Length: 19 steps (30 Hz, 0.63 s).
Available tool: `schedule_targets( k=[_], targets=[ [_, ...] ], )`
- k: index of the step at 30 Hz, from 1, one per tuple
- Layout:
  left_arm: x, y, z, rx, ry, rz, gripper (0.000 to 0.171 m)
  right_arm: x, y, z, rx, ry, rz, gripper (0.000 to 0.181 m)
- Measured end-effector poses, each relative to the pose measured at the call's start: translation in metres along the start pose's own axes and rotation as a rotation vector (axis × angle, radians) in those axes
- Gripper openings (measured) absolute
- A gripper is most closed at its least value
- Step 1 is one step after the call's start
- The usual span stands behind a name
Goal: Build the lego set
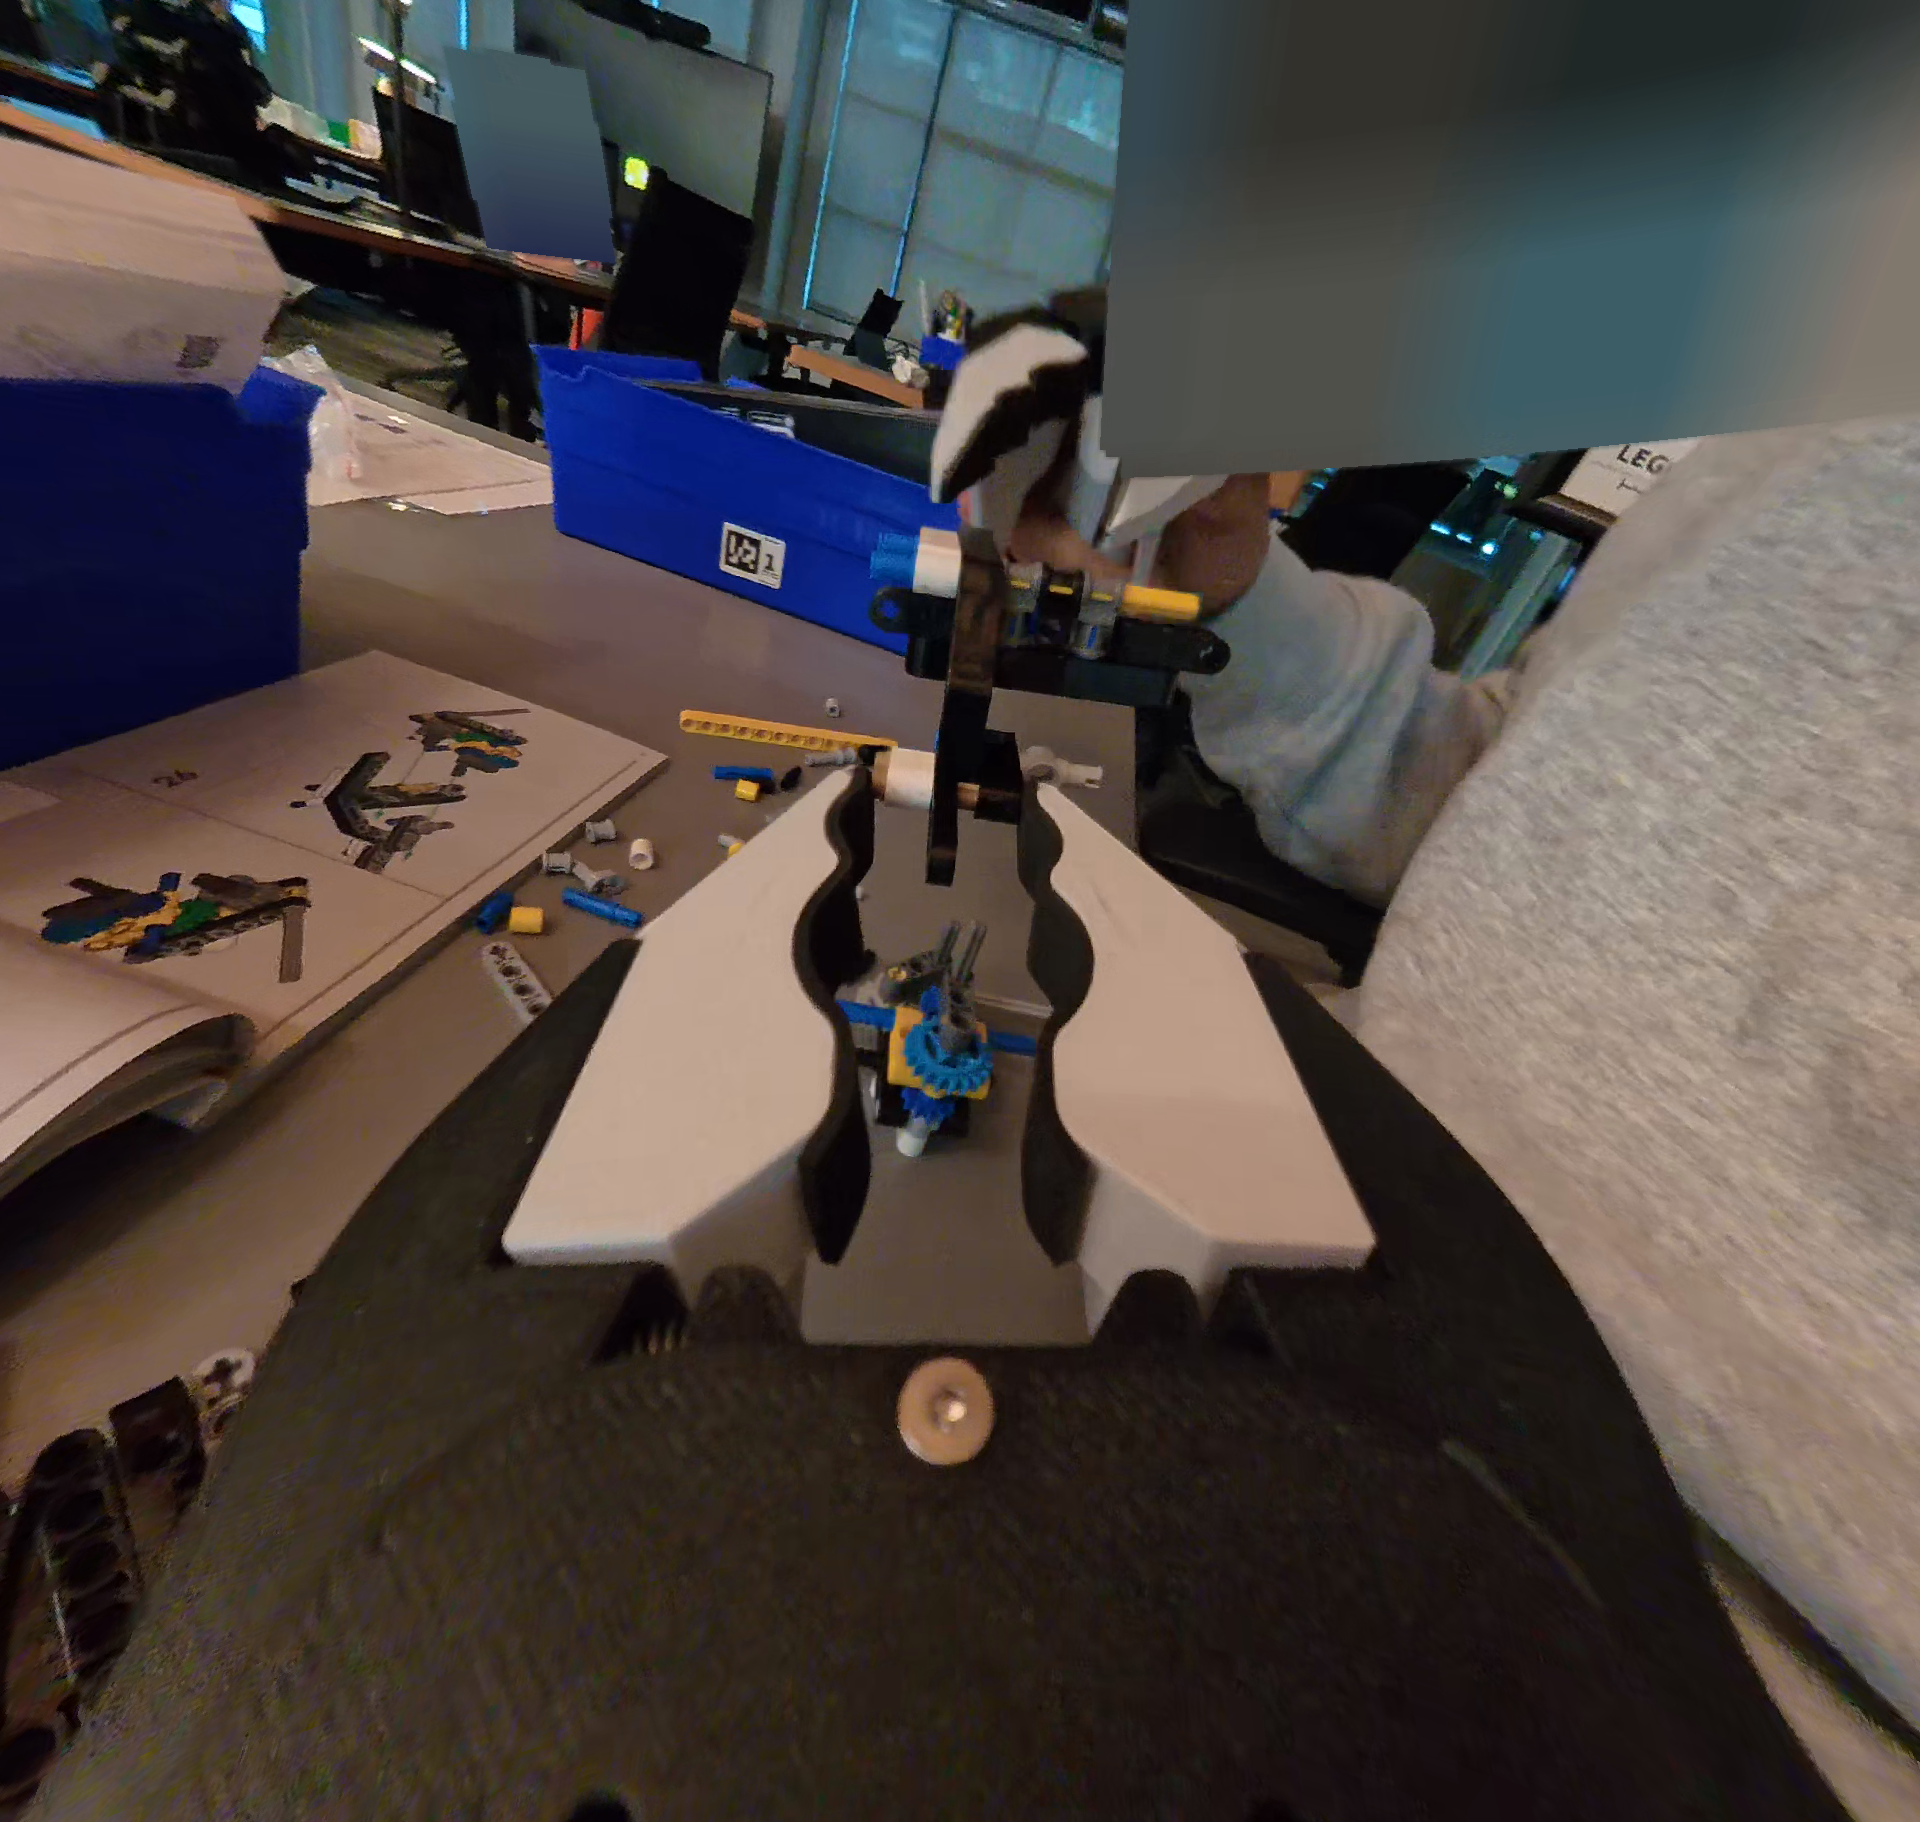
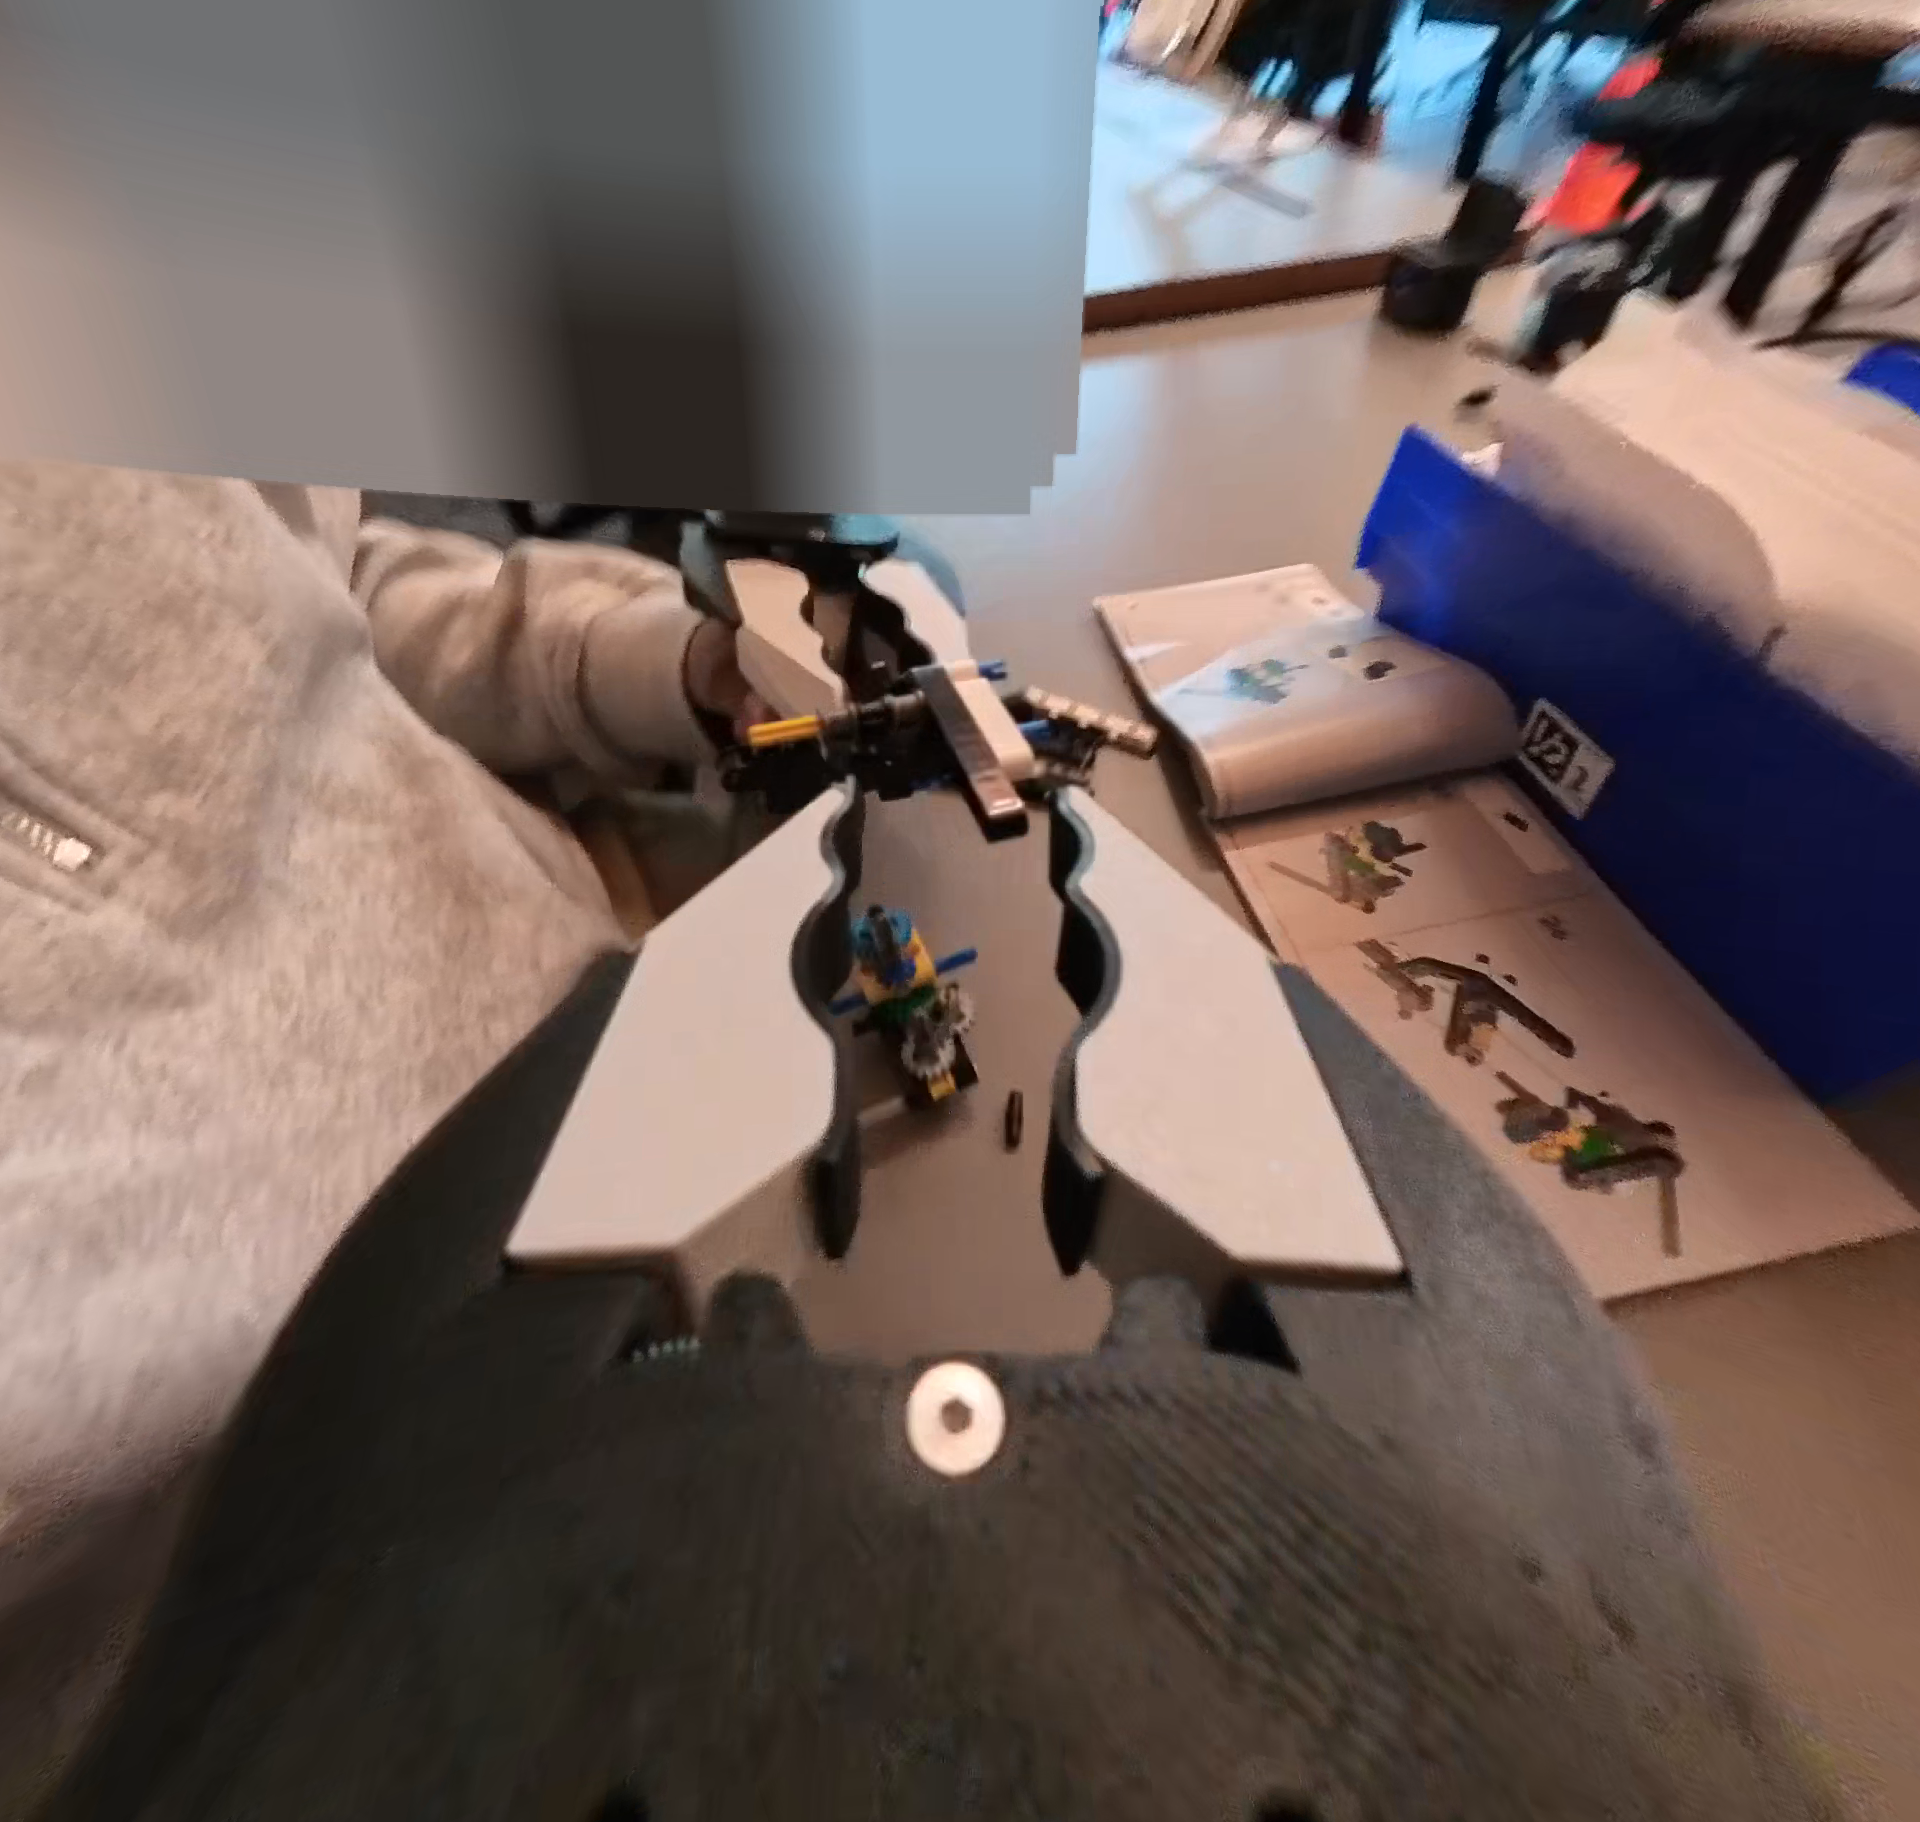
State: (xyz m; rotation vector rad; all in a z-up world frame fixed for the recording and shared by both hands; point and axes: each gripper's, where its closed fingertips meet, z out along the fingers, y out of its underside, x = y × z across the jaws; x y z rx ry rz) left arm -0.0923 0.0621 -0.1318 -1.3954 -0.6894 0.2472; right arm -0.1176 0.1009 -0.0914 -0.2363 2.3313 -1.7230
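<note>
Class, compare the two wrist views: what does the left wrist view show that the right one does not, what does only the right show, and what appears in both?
Only the left wrist view shows the loose pieces and a yellow beam scattered on the table. Only the right shows a small black ring lying by the gear module. Both show the black frame assembly held up between the grippers, the gear module on the table, the open instruction booklet and a blue bin.

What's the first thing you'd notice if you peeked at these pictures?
A black lego frame with yellow and white bits, held up in the air between both grippers' tips. Below it, a small gear model with a blue gear sits on the grey table. Left of that lies an open booklet, with loose pieces scattered beside it.
</note>
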Motion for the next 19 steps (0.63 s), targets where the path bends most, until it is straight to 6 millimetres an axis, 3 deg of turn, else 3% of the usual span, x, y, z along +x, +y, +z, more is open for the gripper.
schedule_targets(
  k=[6, 9, 19],
  targets=[
    [-0.007, -0.006, -0.005, 0.056, -0.002, -0.064, 0.025, 0.016, 0.006, -0.026, 0.364, 0.181, 0.117, 0.029],
    [-0.010, -0.008, -0.006, 0.068, -0.002, -0.087, 0.025, 0.018, -0.003, -0.032, 0.497, 0.153, 0.175, 0.031],
    [-0.010, -0.006, -0.004, 0.050, 0.001, -0.099, 0.025, 0.019, 0.025, -0.009, 0.390, 0.124, 0.210, 0.034]
  ],
)
